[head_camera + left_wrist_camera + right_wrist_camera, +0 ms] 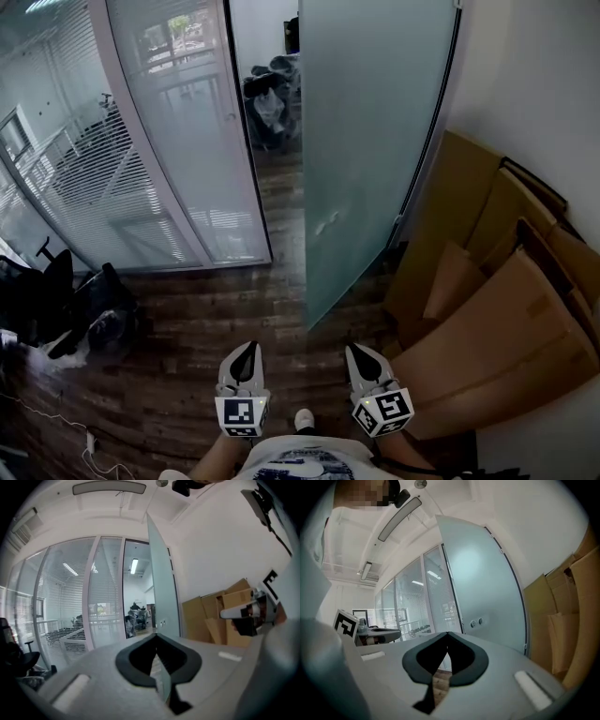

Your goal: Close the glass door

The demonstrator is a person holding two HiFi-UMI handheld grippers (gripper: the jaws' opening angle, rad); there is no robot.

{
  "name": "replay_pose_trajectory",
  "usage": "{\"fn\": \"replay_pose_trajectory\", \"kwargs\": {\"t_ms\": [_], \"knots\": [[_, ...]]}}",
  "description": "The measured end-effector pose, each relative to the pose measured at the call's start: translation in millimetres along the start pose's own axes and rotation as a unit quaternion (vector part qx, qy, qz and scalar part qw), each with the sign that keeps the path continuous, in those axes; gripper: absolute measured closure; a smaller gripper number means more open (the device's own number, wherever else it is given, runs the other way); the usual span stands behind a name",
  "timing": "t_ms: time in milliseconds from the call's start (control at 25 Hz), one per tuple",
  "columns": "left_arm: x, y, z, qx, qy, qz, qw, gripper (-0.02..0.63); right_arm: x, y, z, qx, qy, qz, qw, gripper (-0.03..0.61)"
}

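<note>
The frosted glass door [366,141] stands swung open into the room, its free edge toward me and its hinge side by the right wall. Two small round fittings [328,222] sit near that free edge. The dark doorway [272,112] lies to its left. My left gripper [247,349] and right gripper [354,350] are low in the head view, side by side, both shut with nothing in them, short of the door and apart from it. The left gripper view has the door [161,597] edge-on ahead. The right gripper view faces the door's broad face [487,588].
Large cardboard sheets [506,309] lean against the right wall beside the door. A fixed glass partition with blinds [178,131] runs left of the doorway. A black office chair and bag [84,309] stand at the left, with cables [56,422] on the wooden floor.
</note>
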State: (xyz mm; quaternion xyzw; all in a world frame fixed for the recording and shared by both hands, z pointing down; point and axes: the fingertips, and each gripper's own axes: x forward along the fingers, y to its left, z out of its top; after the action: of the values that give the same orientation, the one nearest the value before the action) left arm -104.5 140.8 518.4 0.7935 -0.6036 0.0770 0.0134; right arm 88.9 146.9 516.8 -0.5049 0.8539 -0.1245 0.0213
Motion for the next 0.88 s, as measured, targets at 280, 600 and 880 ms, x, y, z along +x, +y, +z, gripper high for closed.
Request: {"fn": "replay_pose_trajectory", "kwargs": {"t_ms": [280, 600, 880], "knots": [[13.1, 25.7, -5.4, 0.008, -0.008, 0.000, 0.9999, 0.611, 24.2, 9.1, 6.9, -0.008, -0.008, -0.001, 1.000, 0.571], [21.3, 21.3, -1.7, -0.004, -0.005, -0.016, 0.9998, 0.611, 26.6, 4.1, 5.0, -0.009, -0.004, -0.015, 1.000, 0.571], [24.1, 21.4, -7.1, -0.003, -0.003, -0.015, 0.9999, 0.611, 26.6, 1.6, 5.3, -0.012, -0.001, -0.017, 1.000, 0.571]]}}
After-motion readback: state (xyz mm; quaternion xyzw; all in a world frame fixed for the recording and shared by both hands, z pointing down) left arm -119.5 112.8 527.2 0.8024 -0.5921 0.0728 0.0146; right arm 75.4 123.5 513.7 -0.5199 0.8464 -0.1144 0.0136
